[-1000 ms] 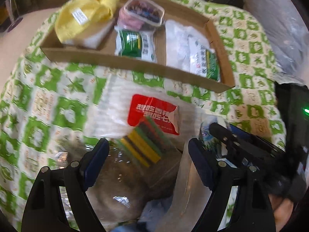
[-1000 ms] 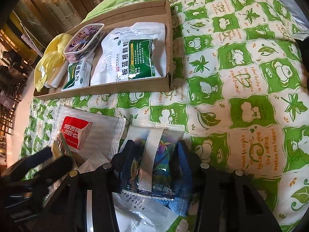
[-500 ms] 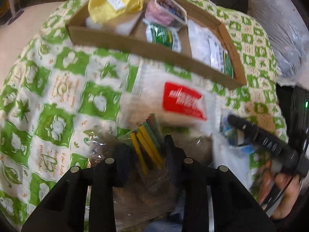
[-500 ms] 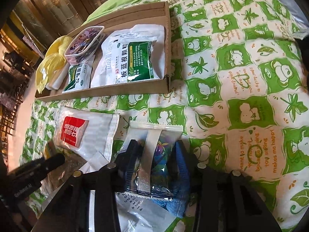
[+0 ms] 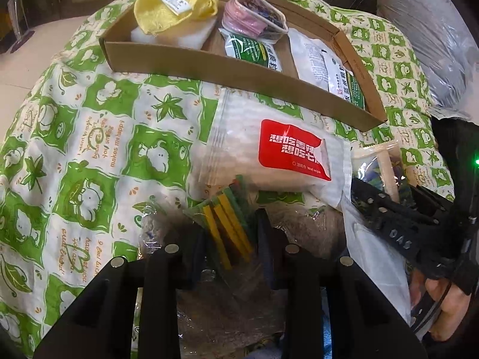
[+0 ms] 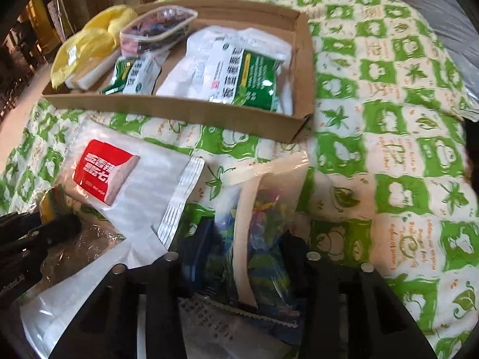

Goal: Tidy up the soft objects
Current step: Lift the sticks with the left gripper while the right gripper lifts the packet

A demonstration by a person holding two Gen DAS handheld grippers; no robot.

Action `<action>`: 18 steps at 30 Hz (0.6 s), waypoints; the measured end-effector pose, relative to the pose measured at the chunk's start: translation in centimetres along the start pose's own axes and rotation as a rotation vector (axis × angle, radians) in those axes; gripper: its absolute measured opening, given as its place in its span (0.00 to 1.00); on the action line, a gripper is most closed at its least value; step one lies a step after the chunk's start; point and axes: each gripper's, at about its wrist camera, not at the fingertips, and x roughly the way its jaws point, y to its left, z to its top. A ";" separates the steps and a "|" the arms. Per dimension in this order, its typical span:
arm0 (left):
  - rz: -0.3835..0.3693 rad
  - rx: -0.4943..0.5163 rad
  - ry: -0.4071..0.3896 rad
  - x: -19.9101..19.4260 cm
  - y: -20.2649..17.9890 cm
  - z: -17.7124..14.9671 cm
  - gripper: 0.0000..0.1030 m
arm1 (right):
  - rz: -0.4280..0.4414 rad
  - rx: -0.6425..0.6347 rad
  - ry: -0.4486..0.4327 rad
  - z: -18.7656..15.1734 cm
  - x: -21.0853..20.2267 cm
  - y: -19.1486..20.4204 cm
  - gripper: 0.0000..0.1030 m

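a home is suggested — a soft surface is covered by a green-and-white cartoon-print cloth (image 6: 389, 95), household packets are sorted in a shallow cardboard tray (image 6: 167, 109), a pale tiled floor (image 5: 27, 59) is seen beyond, and dark wooden furniture is glimpsed behind.

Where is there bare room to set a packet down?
Bare quilt right of the cardboard tray, and quilt left of the wet-wipe pack. The tray's compartments are full; packets crowd the near edge around both grippers.

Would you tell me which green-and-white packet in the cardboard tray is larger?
The large green-and-white packet in the tray's right compartment; the small green-and-white packet lies in the middle one.
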 end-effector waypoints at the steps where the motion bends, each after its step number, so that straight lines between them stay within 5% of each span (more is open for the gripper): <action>1: 0.000 0.001 -0.006 0.0 -0.2 0.1 0.24 | 0.012 0.018 -0.012 -0.1 -0.4 -0.5 0.36; 4: -0.018 -0.007 -0.038 -0.9 0.1 -0.1 0.21 | 0.048 0.062 -0.041 -0.3 -1.7 -1.6 0.26; 18: -0.069 -0.013 -0.093 -3.4 0.8 -1.3 0.21 | 0.144 0.118 -0.087 -0.5 -3.8 -3.3 0.24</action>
